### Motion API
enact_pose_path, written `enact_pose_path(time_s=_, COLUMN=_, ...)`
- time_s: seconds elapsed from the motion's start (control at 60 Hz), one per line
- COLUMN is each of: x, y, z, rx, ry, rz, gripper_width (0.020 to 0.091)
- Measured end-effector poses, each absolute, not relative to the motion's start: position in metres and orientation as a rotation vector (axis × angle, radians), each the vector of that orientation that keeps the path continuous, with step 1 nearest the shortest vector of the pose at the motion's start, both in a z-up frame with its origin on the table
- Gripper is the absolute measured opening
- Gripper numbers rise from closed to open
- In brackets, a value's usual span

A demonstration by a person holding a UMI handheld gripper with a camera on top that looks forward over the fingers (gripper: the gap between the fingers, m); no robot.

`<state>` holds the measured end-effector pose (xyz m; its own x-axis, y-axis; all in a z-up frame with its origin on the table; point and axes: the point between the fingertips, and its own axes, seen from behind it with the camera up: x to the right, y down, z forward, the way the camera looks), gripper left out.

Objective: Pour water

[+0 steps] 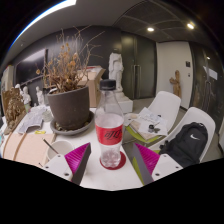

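Open tongs (109,160) flank a clear plastic bottle with red label (109,126) standing on the white table (105,178)

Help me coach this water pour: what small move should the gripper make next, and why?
Probably close the fingers on the bottle. It stands upright on a red coaster, between the open gripper fingers, with a gap at each side, so nothing grips it yet for lifting and pouring.
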<state>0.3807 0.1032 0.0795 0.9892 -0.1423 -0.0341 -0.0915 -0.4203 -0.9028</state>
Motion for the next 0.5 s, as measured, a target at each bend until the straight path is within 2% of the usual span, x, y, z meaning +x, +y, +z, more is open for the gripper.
enact_pose_path(time_s=0.317, x=0.282, y=-0.043, z=0.178, rx=-2.061, ry=0.107, rz=-0.130, gripper_width=0.0857)
enact_pose_path(time_s=0.5, x=0.200, y=-0.124, z=0.211, rx=-2.067, ry=0.046, rz=-0.151, gripper_width=0.0856)
